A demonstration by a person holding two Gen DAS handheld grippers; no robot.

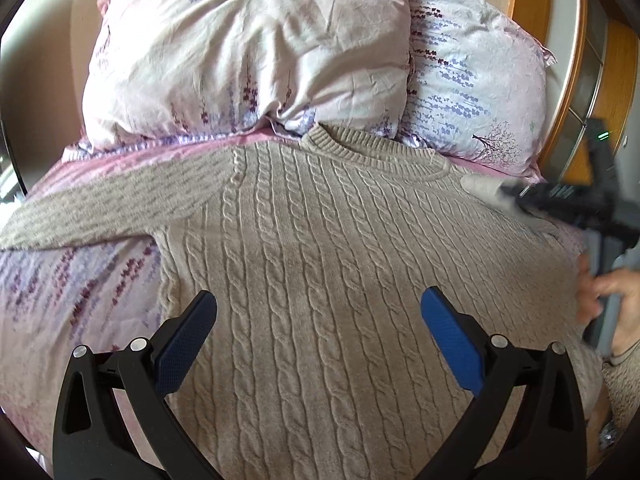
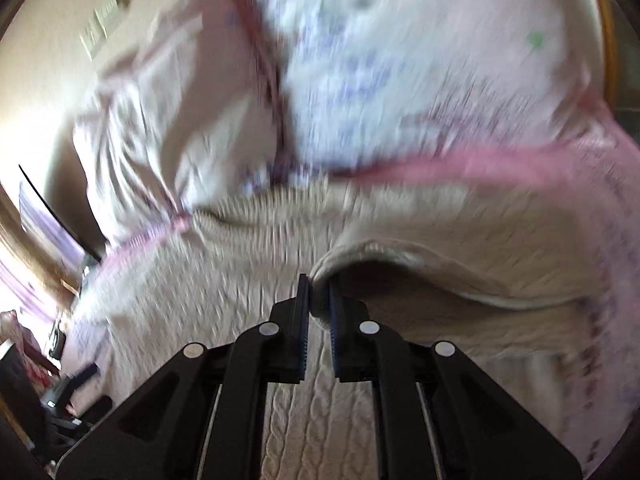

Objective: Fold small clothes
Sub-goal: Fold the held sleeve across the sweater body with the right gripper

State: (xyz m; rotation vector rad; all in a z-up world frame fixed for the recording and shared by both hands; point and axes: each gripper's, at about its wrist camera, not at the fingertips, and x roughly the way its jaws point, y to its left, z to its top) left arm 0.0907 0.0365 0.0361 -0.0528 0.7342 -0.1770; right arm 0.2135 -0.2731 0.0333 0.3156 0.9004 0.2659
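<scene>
A beige cable-knit sweater [image 1: 320,248] lies flat on the bed, neck toward the pillows, its left sleeve [image 1: 100,208] stretched out to the left. My left gripper [image 1: 318,320] is open and empty, held over the sweater's body. My right gripper [image 2: 318,292] is shut on the sweater's right sleeve [image 2: 420,276] and holds that fabric lifted over the body; this view is blurred. In the left wrist view the right gripper [image 1: 516,194] shows blurred at the sweater's right shoulder.
Two floral pillows [image 1: 248,52] [image 1: 472,92] stand at the head of the bed. The floral bedsheet [image 1: 72,292] lies bare to the left of the sweater. A wooden bed frame [image 1: 576,68] runs along the right. A hand [image 1: 608,292] is at the right edge.
</scene>
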